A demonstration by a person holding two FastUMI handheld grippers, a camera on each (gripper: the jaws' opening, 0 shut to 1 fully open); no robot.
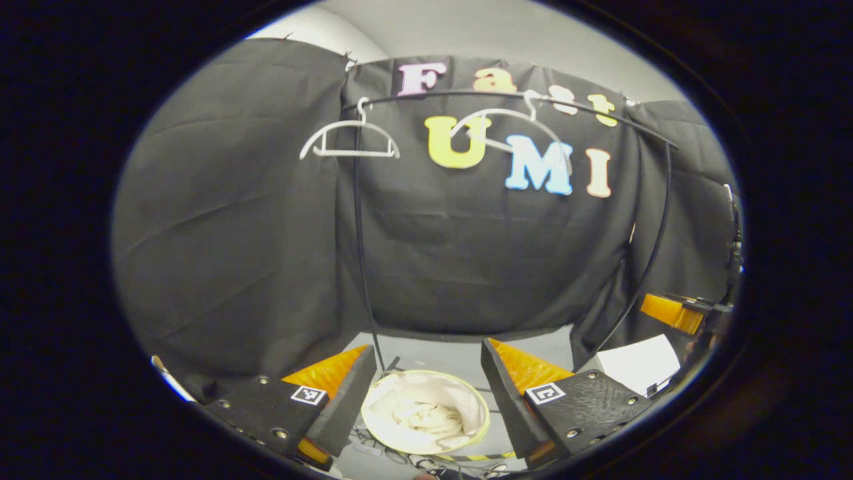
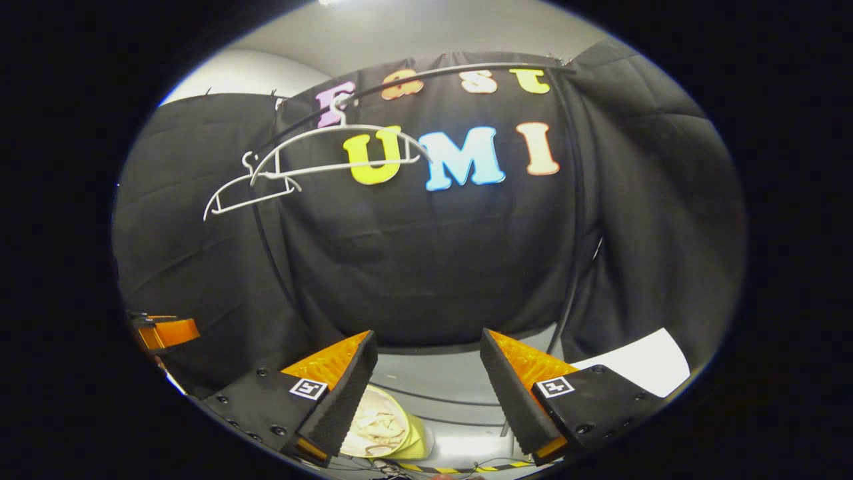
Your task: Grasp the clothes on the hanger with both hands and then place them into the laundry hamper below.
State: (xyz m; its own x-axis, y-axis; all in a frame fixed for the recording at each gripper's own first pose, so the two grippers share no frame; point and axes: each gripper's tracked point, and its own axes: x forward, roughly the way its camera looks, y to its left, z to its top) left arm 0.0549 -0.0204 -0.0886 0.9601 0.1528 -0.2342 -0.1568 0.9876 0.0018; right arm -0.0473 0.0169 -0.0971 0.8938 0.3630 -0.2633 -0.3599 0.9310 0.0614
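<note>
Left gripper view | clothes [image 1: 426, 417] in hamper [image 1: 476, 433], below released left claw [image 1: 426, 373]

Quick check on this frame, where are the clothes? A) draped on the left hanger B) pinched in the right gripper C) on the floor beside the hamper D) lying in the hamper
D: the pale clothes lie bunched inside the yellow-rimmed hamper, both hangers hang bare on the rail, and the left gripper and right gripper are open with nothing between their fingers.
</note>
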